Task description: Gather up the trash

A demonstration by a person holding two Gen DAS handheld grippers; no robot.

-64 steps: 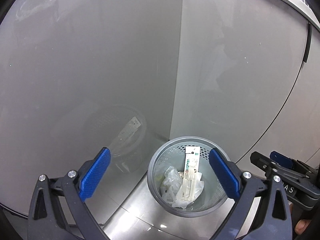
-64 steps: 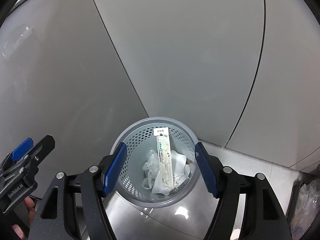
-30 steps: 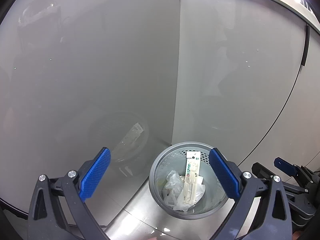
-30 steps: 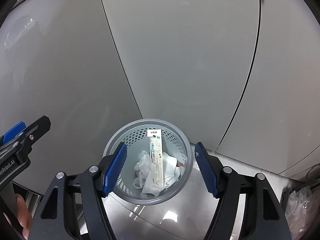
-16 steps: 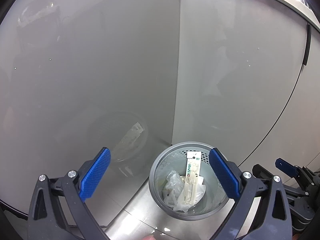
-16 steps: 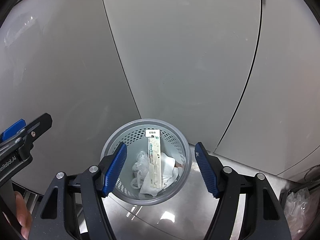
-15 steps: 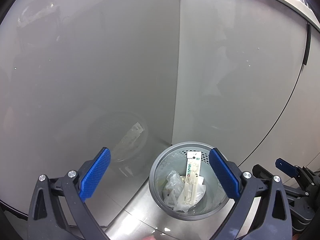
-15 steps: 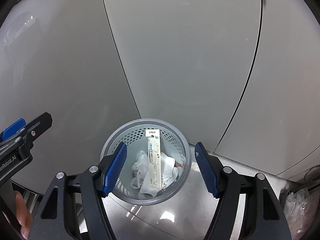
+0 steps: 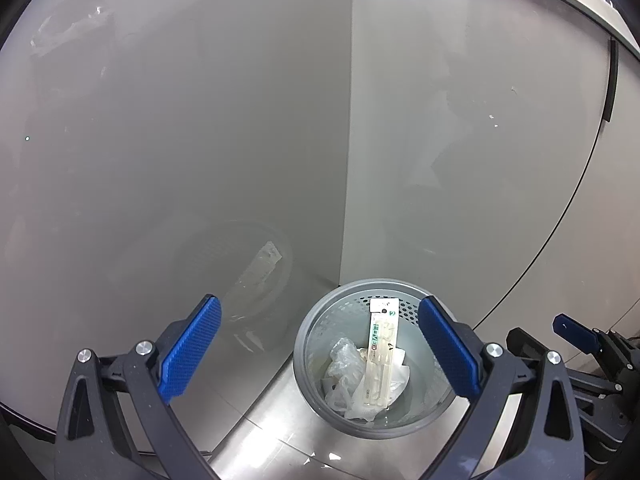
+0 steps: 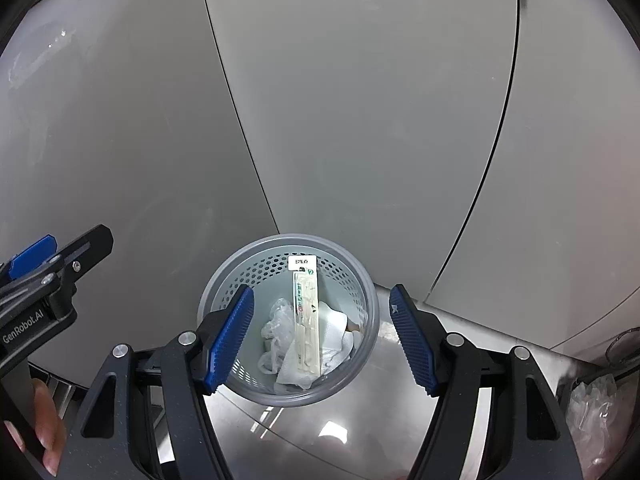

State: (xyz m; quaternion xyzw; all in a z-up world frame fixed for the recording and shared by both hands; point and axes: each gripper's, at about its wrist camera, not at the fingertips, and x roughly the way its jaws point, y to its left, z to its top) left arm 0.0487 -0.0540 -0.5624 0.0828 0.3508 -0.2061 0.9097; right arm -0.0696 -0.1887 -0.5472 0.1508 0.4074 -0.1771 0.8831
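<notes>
I am getting soft, even, rather dim light in both wrist views. The grey wall panels (image 9: 460, 160) are bowing hard toward the edges, and black vignette is eating the corners. The glossy left panel (image 9: 160, 140) is carrying a faint, hazy reflection of the perforated bin (image 9: 376, 360). Small white glints are sparking on the steel surface (image 10: 332, 436) below the bin. A bright strip is washing out the top right corner of the left view. Focus is holding sharp at the centre.

Black claw (image 10: 321, 336) frames, blue ribbed pads (image 10: 230, 336), silver screws.
</notes>
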